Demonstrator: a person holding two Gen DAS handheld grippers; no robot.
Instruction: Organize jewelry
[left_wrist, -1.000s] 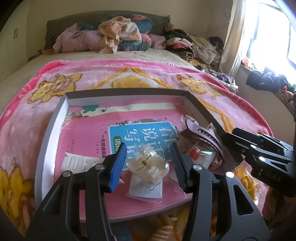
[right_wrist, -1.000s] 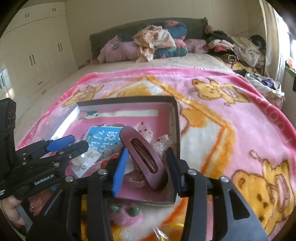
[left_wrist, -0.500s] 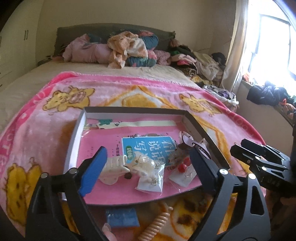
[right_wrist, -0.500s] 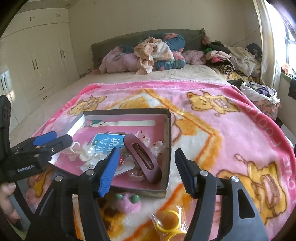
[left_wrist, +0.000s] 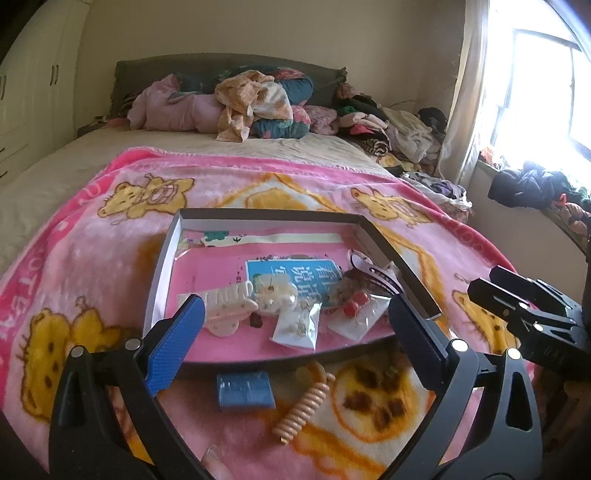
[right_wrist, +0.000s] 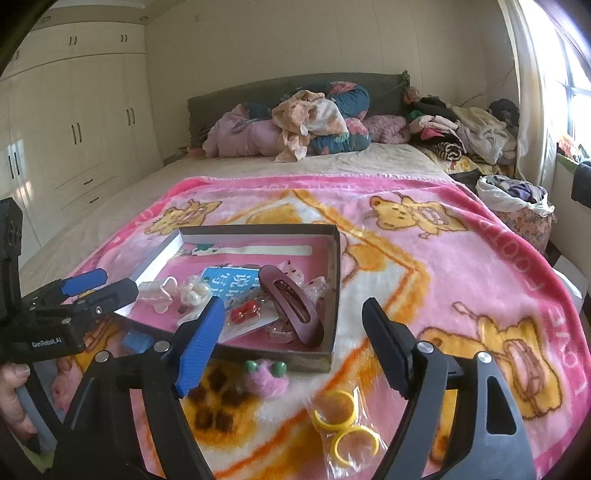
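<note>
A shallow grey box (left_wrist: 162, 269) with a pink lining lies on the pink blanket; it also shows in the right wrist view (right_wrist: 334, 280). Inside lie a white hair claw (left_wrist: 227, 308), a clear pearly clip (left_wrist: 275, 295), small earring bags (left_wrist: 297, 326) and a maroon hair clip (right_wrist: 291, 308). My left gripper (left_wrist: 295, 343) is open and empty, held back from the box's near edge. My right gripper (right_wrist: 291, 347) is open and empty, held back near the box's right corner.
On the blanket before the box lie a blue clip (left_wrist: 245, 389), a coiled orange hair tie (left_wrist: 304, 406), a pink fuzzy clip (right_wrist: 266, 378) and bagged yellow rings (right_wrist: 343, 424). Piled clothes (left_wrist: 255, 99) sit at the bed's head. A wardrobe (right_wrist: 74, 129) stands left.
My left gripper let go of the clear pearly clip in the box, my right let go of the maroon clip. Both opened wide and drew back from the box.
</note>
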